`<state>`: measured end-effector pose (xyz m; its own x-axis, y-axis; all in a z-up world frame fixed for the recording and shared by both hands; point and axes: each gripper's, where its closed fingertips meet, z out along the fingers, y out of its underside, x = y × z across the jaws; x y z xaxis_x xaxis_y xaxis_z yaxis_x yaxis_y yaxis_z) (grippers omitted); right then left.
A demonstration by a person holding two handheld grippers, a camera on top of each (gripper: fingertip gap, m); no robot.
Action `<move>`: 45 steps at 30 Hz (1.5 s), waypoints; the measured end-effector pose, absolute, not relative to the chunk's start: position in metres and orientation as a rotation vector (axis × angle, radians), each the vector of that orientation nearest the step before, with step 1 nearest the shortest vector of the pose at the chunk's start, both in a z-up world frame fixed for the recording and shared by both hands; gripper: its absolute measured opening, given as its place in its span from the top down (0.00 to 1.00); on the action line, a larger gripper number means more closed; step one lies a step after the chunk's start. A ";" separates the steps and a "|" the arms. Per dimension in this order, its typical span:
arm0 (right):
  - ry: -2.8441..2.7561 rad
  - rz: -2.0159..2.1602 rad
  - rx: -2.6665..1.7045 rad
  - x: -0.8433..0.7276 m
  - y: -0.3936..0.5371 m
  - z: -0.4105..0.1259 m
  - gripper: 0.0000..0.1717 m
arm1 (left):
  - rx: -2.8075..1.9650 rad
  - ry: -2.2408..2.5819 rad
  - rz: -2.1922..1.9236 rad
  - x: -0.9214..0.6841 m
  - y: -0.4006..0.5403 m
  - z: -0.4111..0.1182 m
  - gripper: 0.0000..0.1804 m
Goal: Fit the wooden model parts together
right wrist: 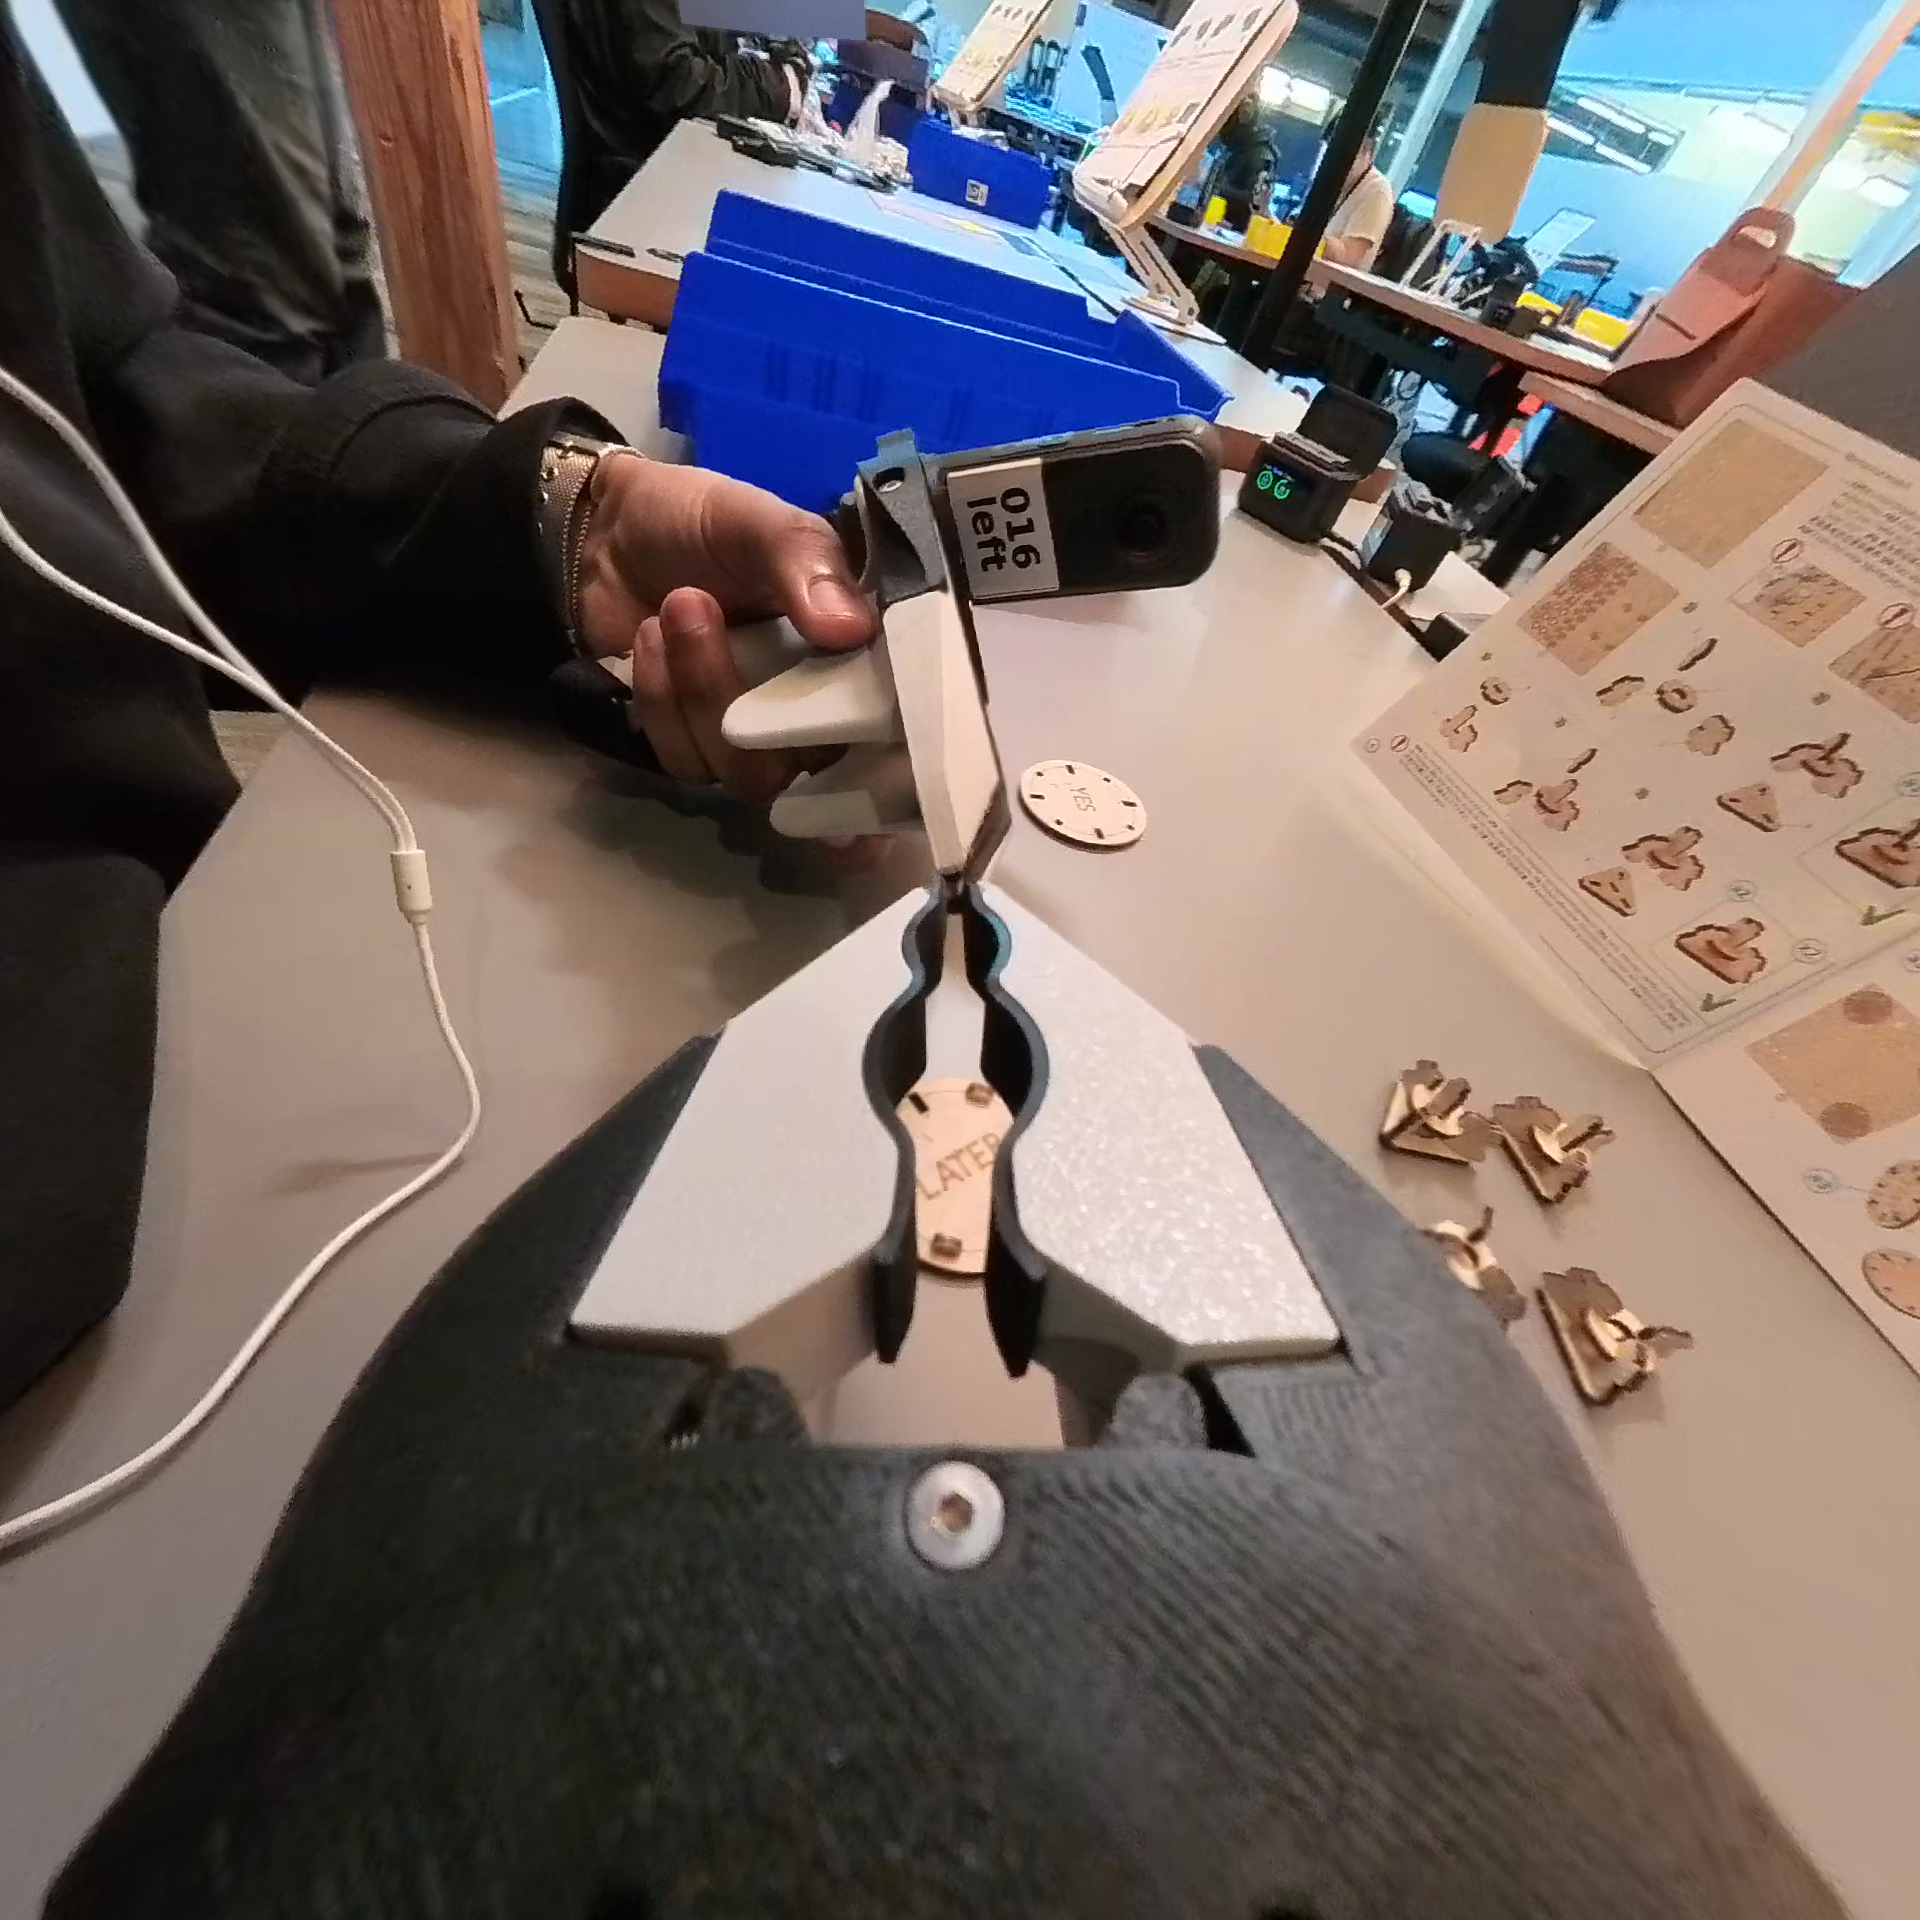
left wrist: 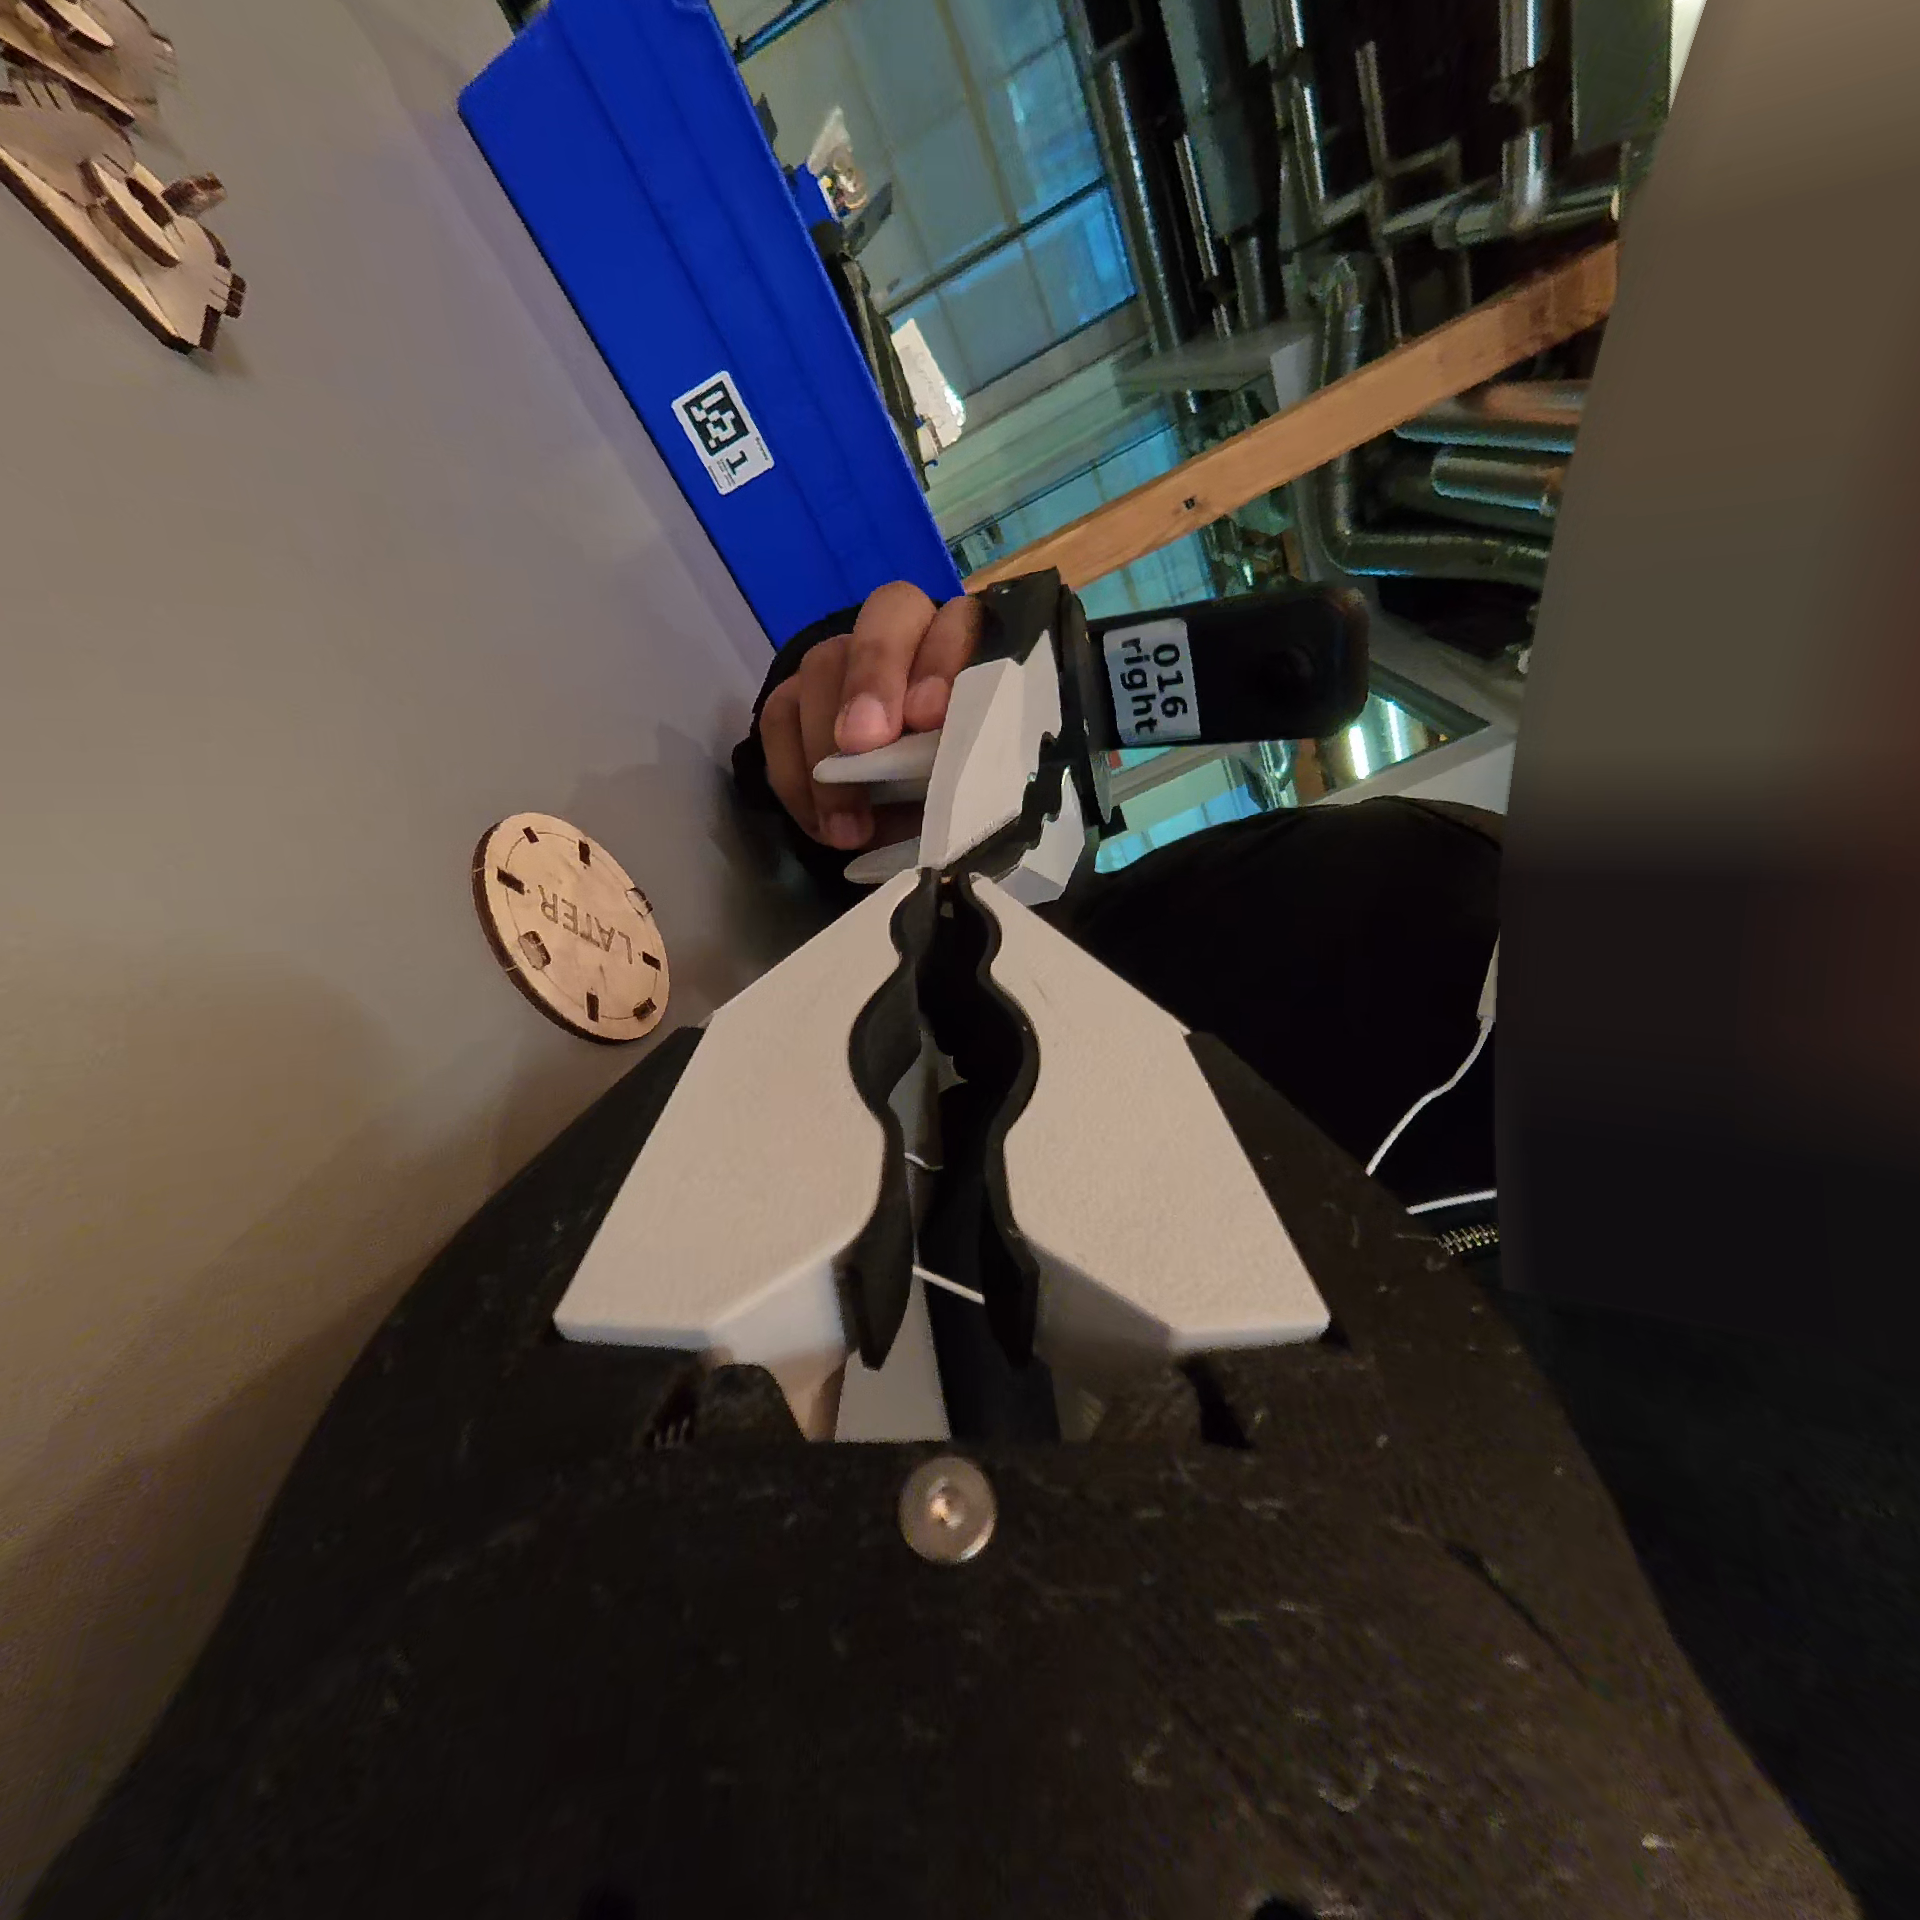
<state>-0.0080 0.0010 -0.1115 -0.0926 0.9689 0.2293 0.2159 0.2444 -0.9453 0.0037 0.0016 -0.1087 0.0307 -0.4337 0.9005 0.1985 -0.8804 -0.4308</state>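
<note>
My left gripper point(left wrist: 943, 885) is shut, and its tips meet the tips of my right gripper point(left wrist: 961, 857) above the grey table point(left wrist: 312, 727). My right gripper point(right wrist: 951, 896) is shut too, tip to tip with the left gripper point(right wrist: 961, 868). A tiny tan speck shows where the tips meet; I cannot tell what it is. A round wooden disc point(left wrist: 571, 925) with slots lies on the table beneath the grippers. It also shows between my right fingers point(right wrist: 951, 1174). A second, paler disc point(right wrist: 1081, 802) lies beyond the tips.
Blue bins point(right wrist: 883, 343) stand at the table's far side. A printed instruction sheet point(right wrist: 1662, 727) lies at the right, with several small wooden assemblies point(right wrist: 1496, 1132) beside it. A white cable point(right wrist: 416, 883) hangs at the left. More wooden parts point(left wrist: 135, 208) lie on the table. My left and right fingertips are right by each other.
</note>
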 end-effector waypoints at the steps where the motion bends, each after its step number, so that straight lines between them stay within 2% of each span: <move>1: -1.525 0.972 -1.161 -0.008 0.001 -0.111 0.99 | -1.873 0.240 -1.902 0.004 0.001 -0.109 1.00; 14: -1.331 1.373 -1.361 -0.009 0.009 -0.099 1.00 | -1.861 0.242 -1.916 0.005 0.000 -0.106 0.90; 26: -1.352 1.345 -1.398 -0.012 0.009 -0.105 0.99 | -1.810 0.238 -1.937 0.003 0.001 -0.099 0.90; 32: -1.366 1.362 -1.427 -0.011 0.009 -0.108 1.00 | -1.762 0.188 -1.956 -0.004 0.006 -0.093 0.94; 45: -1.411 1.233 -1.241 -0.011 0.000 -0.100 1.00 | -1.814 0.198 -1.993 0.003 0.001 -0.100 0.89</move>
<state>-0.0108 0.0004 -0.1002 -0.1303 0.9915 -0.0036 0.1361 0.0143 -0.9906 0.0034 0.0008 -0.0998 -0.0464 -0.4072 0.9122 0.2202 -0.8949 -0.3883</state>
